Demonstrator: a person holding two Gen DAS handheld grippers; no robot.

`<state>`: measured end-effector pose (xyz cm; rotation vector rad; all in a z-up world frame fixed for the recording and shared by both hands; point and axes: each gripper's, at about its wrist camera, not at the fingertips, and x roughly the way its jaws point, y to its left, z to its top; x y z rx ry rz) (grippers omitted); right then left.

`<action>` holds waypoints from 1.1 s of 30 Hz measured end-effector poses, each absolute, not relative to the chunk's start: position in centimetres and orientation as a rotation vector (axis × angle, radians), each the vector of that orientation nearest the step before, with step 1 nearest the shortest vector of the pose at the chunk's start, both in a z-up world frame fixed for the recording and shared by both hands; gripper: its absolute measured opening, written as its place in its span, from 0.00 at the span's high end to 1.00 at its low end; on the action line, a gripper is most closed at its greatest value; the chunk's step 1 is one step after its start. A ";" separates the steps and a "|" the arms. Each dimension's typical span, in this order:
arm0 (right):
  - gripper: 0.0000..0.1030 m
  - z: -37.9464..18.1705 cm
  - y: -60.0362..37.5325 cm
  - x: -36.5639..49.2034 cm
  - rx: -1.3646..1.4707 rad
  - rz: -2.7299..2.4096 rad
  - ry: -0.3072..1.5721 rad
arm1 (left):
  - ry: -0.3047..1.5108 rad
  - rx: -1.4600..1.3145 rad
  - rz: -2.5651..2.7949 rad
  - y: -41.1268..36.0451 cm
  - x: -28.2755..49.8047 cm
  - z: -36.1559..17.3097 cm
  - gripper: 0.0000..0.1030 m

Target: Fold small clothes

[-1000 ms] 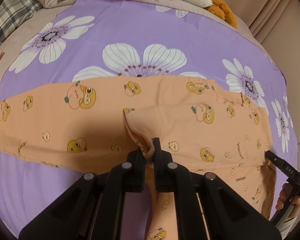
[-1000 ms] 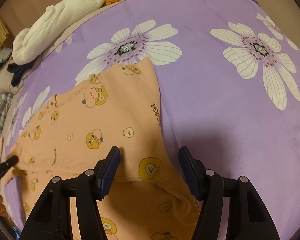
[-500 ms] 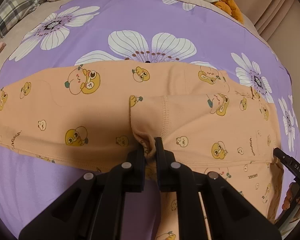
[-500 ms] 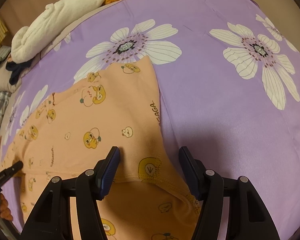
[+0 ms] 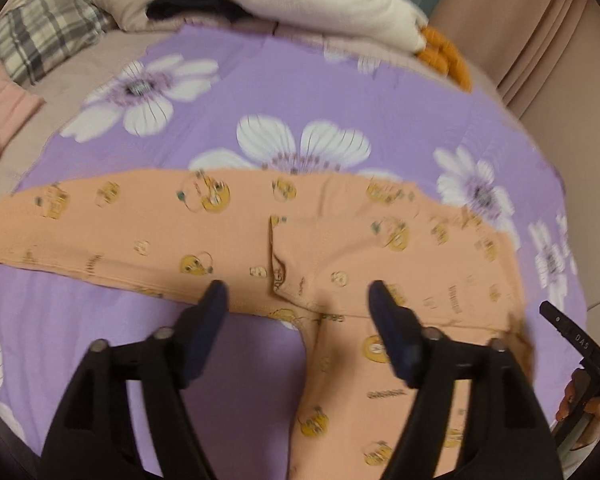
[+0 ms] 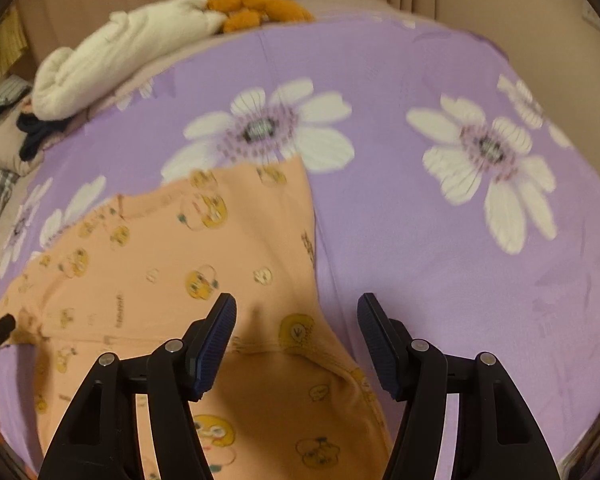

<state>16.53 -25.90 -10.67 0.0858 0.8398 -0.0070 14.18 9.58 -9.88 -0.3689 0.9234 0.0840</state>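
Purple bedding printed with big white flowers (image 5: 260,96) covers the bed, and beige curtains (image 5: 540,40) are seen behind its far edge. Along that far edge a white bundle (image 5: 320,4), an orange soft toy (image 5: 444,52), dark clothing (image 5: 196,0) and a plaid pillow (image 5: 40,28) are piled.

Orange pants with yellow cartoon prints (image 5: 140,232) are spread flat across the middle of the sheet. One leg is stretched toward the left edge of the bed, while the other runs toward the near edge.

The left gripper (image 5: 298,296) is held above the crotch of the pants, its jaws opening. A small puckered fold of cloth lies under the gap, touched by neither pad.

The right gripper (image 6: 296,308) is held over the waistband end of the pants, jaws spread apart. The hem is seen below and between the pads, not pinched; one pad is over the orange cloth and the other over bare purple sheet.

In the left wrist view the right gripper's black tip and a hand (image 5: 576,396) are seen at the right edge.
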 end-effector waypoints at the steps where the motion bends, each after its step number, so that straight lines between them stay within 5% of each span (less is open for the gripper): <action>1: 0.32 -9.9 -25.8 16.0 0.087 0.004 0.817 | 0.903 -0.378 0.083 9.7 13.6 -9.1 0.15; 5: 0.15 -6.8 -25.2 13.7 0.096 0.053 0.708 | 0.807 -0.392 0.090 9.7 10.7 -6.2 0.00; 10: 0.04 -4.8 -23.8 11.1 0.085 0.115 0.617 | 0.742 -0.393 0.113 9.8 7.7 -4.9 0.00; 33: 0.02 -8.1 -21.0 5.7 0.077 0.159 0.648 | 0.739 -0.677 0.416 22.3 2.4 -12.6 0.02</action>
